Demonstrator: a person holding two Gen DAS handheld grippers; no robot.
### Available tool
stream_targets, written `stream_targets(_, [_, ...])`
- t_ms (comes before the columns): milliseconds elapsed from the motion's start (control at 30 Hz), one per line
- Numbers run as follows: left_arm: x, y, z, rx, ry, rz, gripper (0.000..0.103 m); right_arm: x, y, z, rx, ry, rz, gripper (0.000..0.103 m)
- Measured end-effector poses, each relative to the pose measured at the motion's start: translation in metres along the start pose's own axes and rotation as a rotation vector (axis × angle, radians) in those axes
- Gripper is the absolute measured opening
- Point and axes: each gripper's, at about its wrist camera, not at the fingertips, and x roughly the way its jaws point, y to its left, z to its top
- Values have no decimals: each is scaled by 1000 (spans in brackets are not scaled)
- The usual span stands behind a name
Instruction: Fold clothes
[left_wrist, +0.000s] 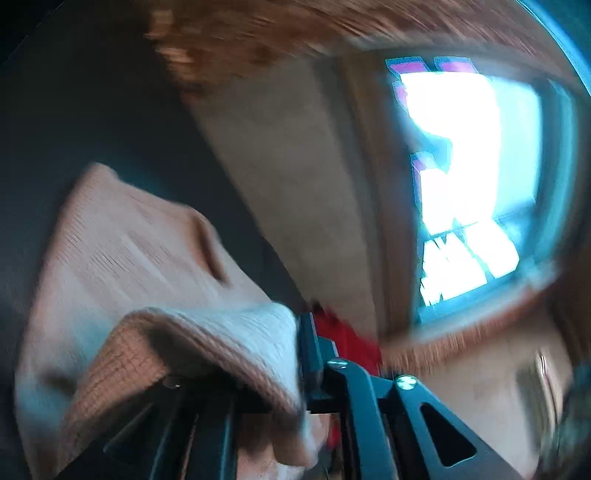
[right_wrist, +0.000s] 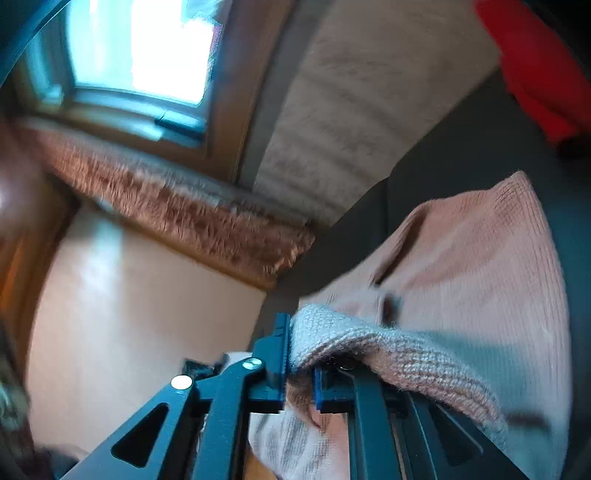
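A pink knitted garment (left_wrist: 122, 258) hangs lifted in the air between both grippers. My left gripper (left_wrist: 295, 354) is shut on one bunched edge of it, the cloth draped over the left finger. In the right wrist view the same garment (right_wrist: 472, 266) stretches off to the right, and my right gripper (right_wrist: 299, 365) is shut on its bunched edge, cloth pinched between the blue pads (right_wrist: 282, 354). Both views are motion-blurred and tilted.
A dark surface (left_wrist: 110, 122) lies behind the garment. A red cloth (right_wrist: 535, 62) lies at the far right, also seen past the left gripper (left_wrist: 351, 339). A bright window (left_wrist: 461, 177), a shaggy brown rug (right_wrist: 177, 214) and pale floor (right_wrist: 129, 314) fill the background.
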Motion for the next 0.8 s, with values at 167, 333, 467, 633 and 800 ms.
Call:
stream_targets(167, [23,60,22,-227,2,78,10,-8,-46,4,131,-58,16,46])
stream_targets(333, [22,43,20,-89,29,138,18,-13,-67,3,179,-79,43,43])
stream_targets(467, [5,36,23,-69,23,47,25,-4,-47,7,149,-40,3,53])
stream_targets(633, [11,30,34,-51,69,55,30,22,-11,14,39,56,-4,101])
stream_targets(800, [9,34,39,-89,28,89,30,32,-11,36,60,-41,0,101])
